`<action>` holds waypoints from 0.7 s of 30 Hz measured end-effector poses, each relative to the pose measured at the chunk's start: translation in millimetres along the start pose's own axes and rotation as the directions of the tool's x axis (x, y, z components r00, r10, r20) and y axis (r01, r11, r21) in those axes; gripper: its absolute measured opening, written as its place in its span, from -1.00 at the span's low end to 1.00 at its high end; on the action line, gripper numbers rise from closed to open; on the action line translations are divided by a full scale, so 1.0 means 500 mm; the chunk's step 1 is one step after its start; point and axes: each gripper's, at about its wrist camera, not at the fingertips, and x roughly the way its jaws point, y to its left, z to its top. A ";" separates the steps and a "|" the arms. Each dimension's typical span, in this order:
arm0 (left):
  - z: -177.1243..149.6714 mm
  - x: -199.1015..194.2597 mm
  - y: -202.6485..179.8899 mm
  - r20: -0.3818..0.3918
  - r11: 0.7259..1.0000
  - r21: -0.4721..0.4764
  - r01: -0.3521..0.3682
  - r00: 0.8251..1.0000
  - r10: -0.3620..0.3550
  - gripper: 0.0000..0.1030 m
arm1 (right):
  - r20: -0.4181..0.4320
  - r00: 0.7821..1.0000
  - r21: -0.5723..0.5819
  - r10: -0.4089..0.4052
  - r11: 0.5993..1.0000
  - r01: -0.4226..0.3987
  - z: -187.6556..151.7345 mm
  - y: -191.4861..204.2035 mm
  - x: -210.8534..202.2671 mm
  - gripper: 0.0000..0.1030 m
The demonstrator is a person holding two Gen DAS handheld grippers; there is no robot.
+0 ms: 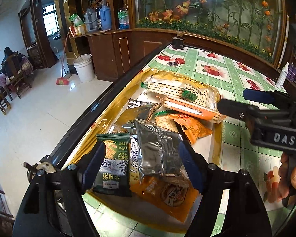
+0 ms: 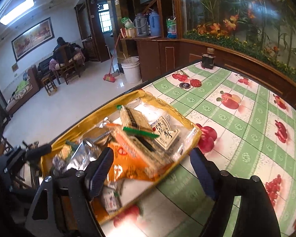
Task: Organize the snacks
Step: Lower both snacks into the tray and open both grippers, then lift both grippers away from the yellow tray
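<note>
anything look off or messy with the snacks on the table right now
Nothing is spilled or torn, but the snacks sit in a loose jumble on the gold tray. The cracker packs lie crossed over each other at angles, and the silver packet leans on the pile. All of it stays inside the tray.

Both grippers are held pointing steeply downward with jaws parted and nothing clamped between the pads. The left gripper (image 1: 142, 169) is seen wide; the right gripper (image 2: 152, 175), gripped by a hand (image 1: 292, 175), is likewise spread.

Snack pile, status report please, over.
Left gripper and right gripper jaws open, empty. Snack packets heaped on gold tray. Nothing blocking.
</note>
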 end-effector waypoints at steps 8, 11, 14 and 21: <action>-0.024 -0.075 0.010 0.073 1.000 0.015 -0.022 0.997 0.021 0.53 | 0.004 1.000 -0.136 0.018 0.991 -0.018 -0.061 0.032 -0.089 0.67; -0.035 -0.109 0.020 0.119 1.000 0.011 -0.027 0.993 0.025 0.63 | 0.008 0.999 -0.180 0.041 0.983 -0.039 -0.083 0.044 -0.120 0.71; -0.041 -0.138 0.026 0.136 1.000 0.011 -0.007 0.991 0.005 0.64 | 0.014 0.998 -0.215 0.058 0.975 -0.054 -0.104 0.053 -0.149 0.72; -0.066 -0.190 0.036 0.174 0.999 0.011 -0.039 0.984 0.037 0.64 | 0.017 0.998 -0.287 0.058 0.957 -0.050 -0.141 0.063 -0.191 0.74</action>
